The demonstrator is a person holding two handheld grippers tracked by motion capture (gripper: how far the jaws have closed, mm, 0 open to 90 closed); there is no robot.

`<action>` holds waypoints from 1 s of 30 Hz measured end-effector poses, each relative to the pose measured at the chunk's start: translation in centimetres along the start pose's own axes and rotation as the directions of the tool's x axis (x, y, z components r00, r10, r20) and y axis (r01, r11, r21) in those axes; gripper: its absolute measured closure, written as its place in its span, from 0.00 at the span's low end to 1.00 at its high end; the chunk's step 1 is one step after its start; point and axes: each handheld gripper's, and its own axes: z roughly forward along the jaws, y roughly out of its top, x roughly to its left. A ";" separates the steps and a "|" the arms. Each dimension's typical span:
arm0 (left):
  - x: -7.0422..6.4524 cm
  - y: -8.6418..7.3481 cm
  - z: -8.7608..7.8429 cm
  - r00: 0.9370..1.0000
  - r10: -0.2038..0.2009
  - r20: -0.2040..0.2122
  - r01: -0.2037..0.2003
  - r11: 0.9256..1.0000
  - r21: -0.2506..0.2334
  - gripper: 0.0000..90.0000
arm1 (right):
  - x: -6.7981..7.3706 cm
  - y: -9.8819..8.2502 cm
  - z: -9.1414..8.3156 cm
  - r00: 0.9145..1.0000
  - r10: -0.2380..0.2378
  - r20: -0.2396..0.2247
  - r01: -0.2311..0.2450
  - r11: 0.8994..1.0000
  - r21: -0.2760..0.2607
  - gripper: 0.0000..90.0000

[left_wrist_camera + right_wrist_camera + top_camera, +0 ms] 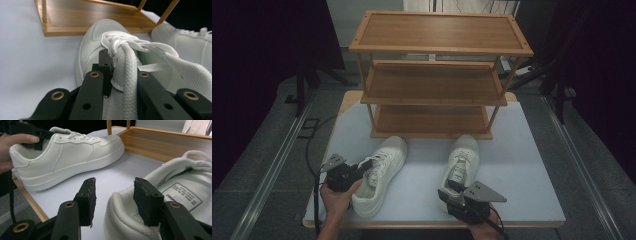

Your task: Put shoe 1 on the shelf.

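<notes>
While the left tongs [362, 167] pinch the side wall of the left shoe [379, 172] at its lace opening, their jaws have just closed, and in the left gripper view the collar and a thick lace sit between the two black jaws. That shoe lies on the tabletop [522, 165] with its toe pointing away from the tongs toward the rack [439, 75]. A hand [337, 197] holds these tongs from behind, next to the shoe's heel.

At the right tongs [113, 200], the jaws stand apart, astride the padded heel rim of the right shoe [175, 202]: one jaw is inside the opening, above the printed insole label, and the other is outside the heel. A gap shows between the outer jaw and the rim, so no grip is made there. Beyond these tongs, the shoe's toe also points at the rack.

Past both shoes, the wooden rack stands at the far side of the tabletop, its lowest shelf just ahead of the two toes, with two more shelves above.
</notes>
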 end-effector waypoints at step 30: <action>-4.9 4.2 -3.0 0.971 -0.106 0.214 0.157 0.958 -0.239 0.92 | -1.8 1.9 -2.8 0.996 0.086 0.015 -0.083 0.988 -0.133 0.58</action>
